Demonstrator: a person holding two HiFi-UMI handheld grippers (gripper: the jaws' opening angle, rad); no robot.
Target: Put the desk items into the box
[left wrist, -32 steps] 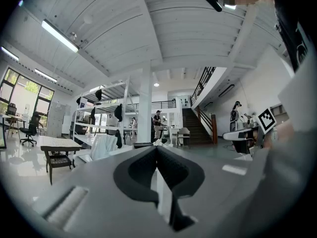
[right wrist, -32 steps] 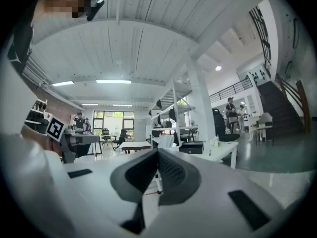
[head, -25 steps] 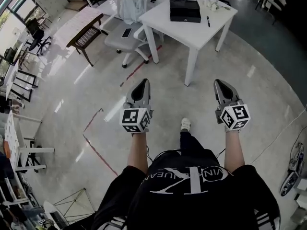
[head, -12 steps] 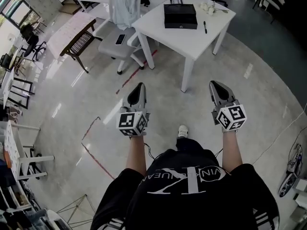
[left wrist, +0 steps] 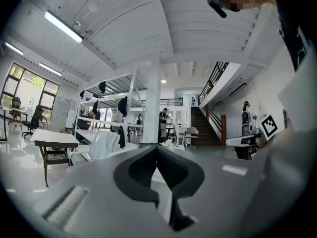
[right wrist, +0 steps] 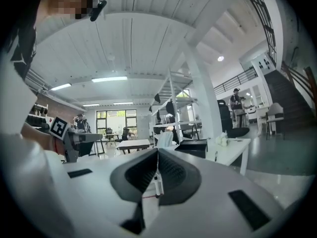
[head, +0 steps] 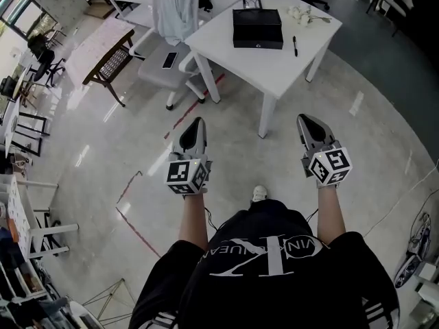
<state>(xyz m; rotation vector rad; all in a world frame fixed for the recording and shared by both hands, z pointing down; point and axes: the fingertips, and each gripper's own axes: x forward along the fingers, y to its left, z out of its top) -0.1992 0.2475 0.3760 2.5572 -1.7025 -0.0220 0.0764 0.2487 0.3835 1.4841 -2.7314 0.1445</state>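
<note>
A person stands on the polished floor well short of the white bench [head: 274,46], with the task of packing the desk items not yet begun, judging by how everything lies. At far left, an office chair [head: 180,74] pulled beside the bench carries what looks like a phone [head: 168,60] on its seat. The left gripper [head: 197,123] is held out at waist level over the floor, its jaws pressed together with nothing between them, as the left gripper view [left wrist: 157,150] confirms. Further right, on the bench's far side, sits the black box [head: 257,28], its lid apparently down. Just beside it lies a dark pen [head: 295,45], and a small cluster of white items [head: 300,14], too small to identify, rests near the back edge. None of these appears to be inside the box. At right, the right gripper [head: 306,120] is likewise carried level and well apart from the bench, jaws together on nothing, seen plainly in the right gripper view [right wrist: 157,155]. By this reading every step is left: reaching the bench, opening the box, then lifting the pen and the white items in one at a time.
</note>
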